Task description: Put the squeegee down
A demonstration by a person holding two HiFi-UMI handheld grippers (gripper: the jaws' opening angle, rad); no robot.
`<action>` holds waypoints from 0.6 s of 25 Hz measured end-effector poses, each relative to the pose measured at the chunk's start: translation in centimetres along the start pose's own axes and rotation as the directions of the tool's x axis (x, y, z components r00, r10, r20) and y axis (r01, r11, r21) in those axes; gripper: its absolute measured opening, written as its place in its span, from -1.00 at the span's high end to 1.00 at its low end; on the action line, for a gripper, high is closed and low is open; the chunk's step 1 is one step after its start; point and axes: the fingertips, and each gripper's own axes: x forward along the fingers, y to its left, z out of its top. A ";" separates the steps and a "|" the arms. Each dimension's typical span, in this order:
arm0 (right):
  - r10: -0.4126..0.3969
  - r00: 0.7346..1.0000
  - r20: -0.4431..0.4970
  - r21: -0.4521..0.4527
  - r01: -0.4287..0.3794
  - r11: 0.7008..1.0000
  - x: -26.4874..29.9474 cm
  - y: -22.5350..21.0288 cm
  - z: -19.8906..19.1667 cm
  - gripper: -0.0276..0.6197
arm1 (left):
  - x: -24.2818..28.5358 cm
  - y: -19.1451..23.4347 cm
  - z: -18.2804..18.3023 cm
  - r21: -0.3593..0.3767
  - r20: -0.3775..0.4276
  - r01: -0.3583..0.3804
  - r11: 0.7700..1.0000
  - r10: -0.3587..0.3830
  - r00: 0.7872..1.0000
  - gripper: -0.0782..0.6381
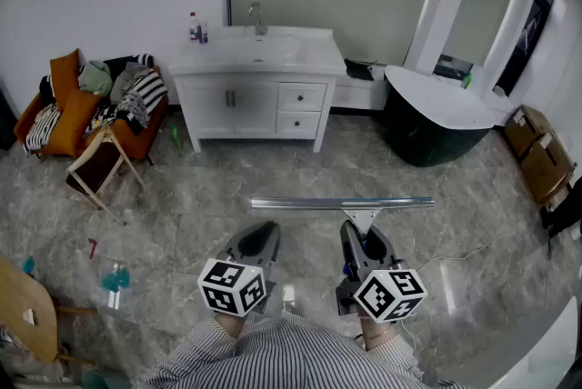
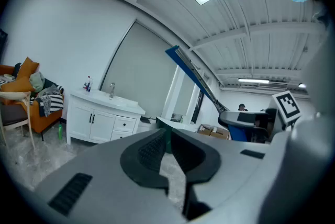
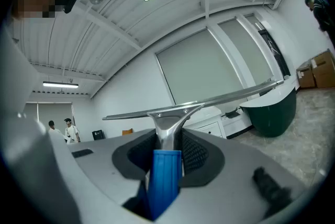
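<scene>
striped shirt [image 1: 291, 353] at the bottom edge of the head view. just ahead, the left gripper [image 1: 264, 233] has its jaws together with nothing in them. beside it, the right gripper [image 1: 357, 233] is clamped on the blue handle of the squeegee [image 1: 342, 203], whose metal blade is crosswise in the air above the marble floor [image 1: 182, 214]. farther off, a white vanity [image 1: 255, 96] stands against the wall, an orange sofa [image 1: 64, 119] heaped with clothes to its left.

In the right gripper [image 1: 356, 234], a squeegee [image 1: 343, 203], right of the left gripper [image 1: 262, 237]; beyond, a cabinet [image 1: 255, 96] against the wall, sofa [image 1: 68, 110] to its left.
</scene>
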 end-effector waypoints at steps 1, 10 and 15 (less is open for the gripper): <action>0.003 1.000 -0.001 -0.008 -0.003 1.000 0.4 0.2 0.1 0.55 | 0.2 0.3 0.0 0.004 -0.011 -0.011 1.000 0.011 1.000 0.67; 0.005 0.999 -0.032 -0.045 -0.007 0.999 1.9 0.4 -1.0 0.56 | 1.2 0.8 0.3 0.016 -0.010 -0.021 1.000 0.022 1.000 0.68; -0.012 0.999 -0.039 -0.044 0.010 0.999 2.3 0.3 -1.7 0.56 | 1.3 1.2 0.0 0.016 -0.016 -0.016 1.000 0.016 1.000 0.68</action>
